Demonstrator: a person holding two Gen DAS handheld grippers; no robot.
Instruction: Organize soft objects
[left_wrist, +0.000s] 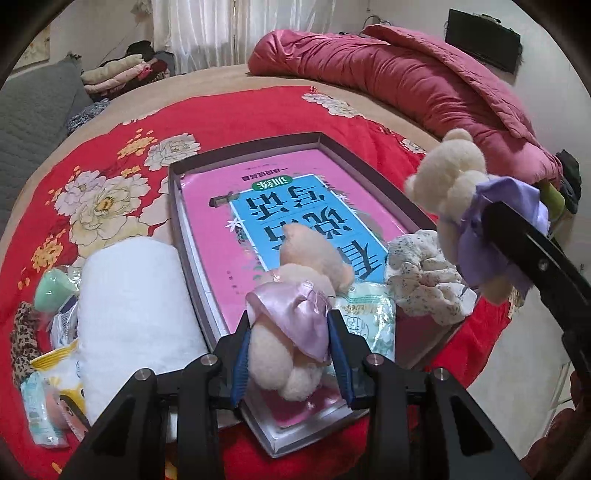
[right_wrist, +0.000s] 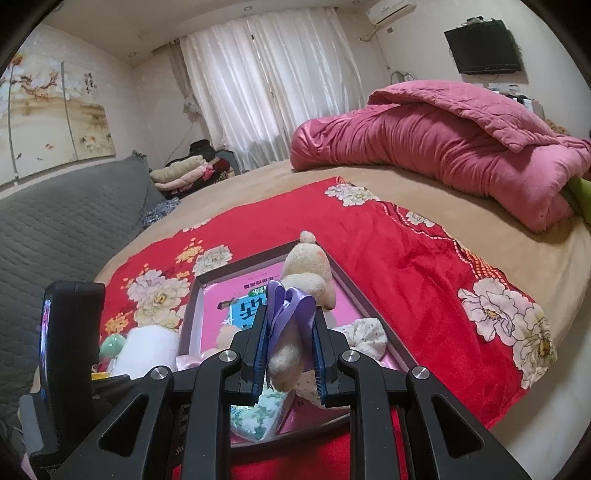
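A peach plush bear in a pink satin dress (left_wrist: 295, 280) hangs over the near end of the grey box (left_wrist: 176, 173), my left gripper (left_wrist: 291, 325) shut on its body. The box holds a pink and blue book (left_wrist: 221, 206). At the right, my right gripper (left_wrist: 495, 229) carries a cream bear in a purple dress (left_wrist: 454, 177) above the box's right edge. In the right wrist view the right gripper (right_wrist: 290, 317) is shut on the purple dress, and the cream bear's head (right_wrist: 308, 266) points away over the box (right_wrist: 195, 306).
A rolled white towel (left_wrist: 133, 302) lies left of the box, with a green sponge (left_wrist: 51, 288), leopard cloth (left_wrist: 22, 339) and snack packets (left_wrist: 55, 387) beside it. A floral scrunchie (left_wrist: 424, 273) and a tissue pack (left_wrist: 369, 314) lie in the box's near right corner. A pink quilt (left_wrist: 406, 74) is heaped at the back.
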